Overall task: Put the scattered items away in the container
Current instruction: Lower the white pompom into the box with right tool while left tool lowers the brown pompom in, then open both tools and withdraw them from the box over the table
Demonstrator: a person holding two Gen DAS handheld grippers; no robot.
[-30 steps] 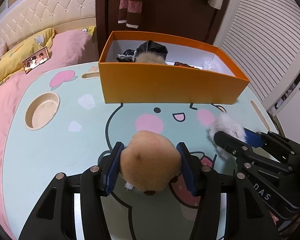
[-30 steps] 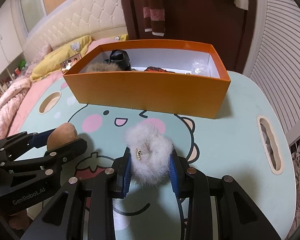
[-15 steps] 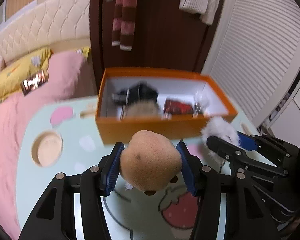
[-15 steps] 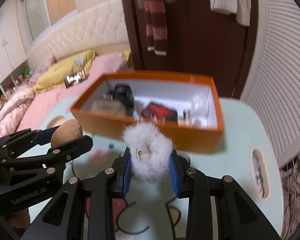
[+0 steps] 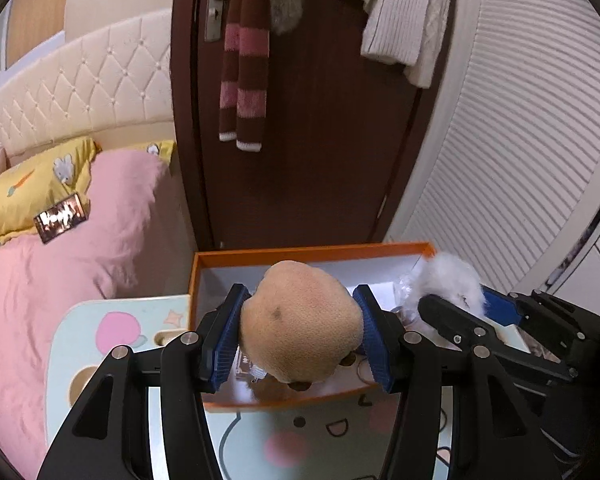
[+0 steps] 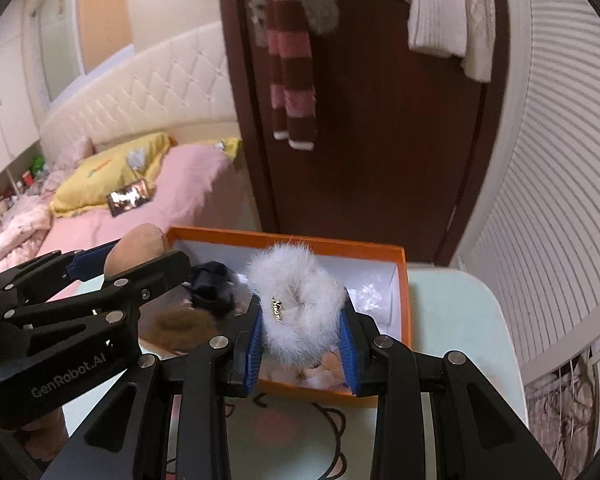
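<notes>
Here, above the open orange box [image 6: 405, 304], the left gripper [image 5: 300, 334] is clamping a tan plush ball [image 5: 300, 328] over the box's left half while the right gripper [image 6: 302, 330] is pinching a white fluffy scrunchie [image 6: 300, 306] over its right half, both directly above the interior.

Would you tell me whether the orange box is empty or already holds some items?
Not empty: the orange box has no lid and already holds a black item, a brown furry piece and clear plastic.
</notes>
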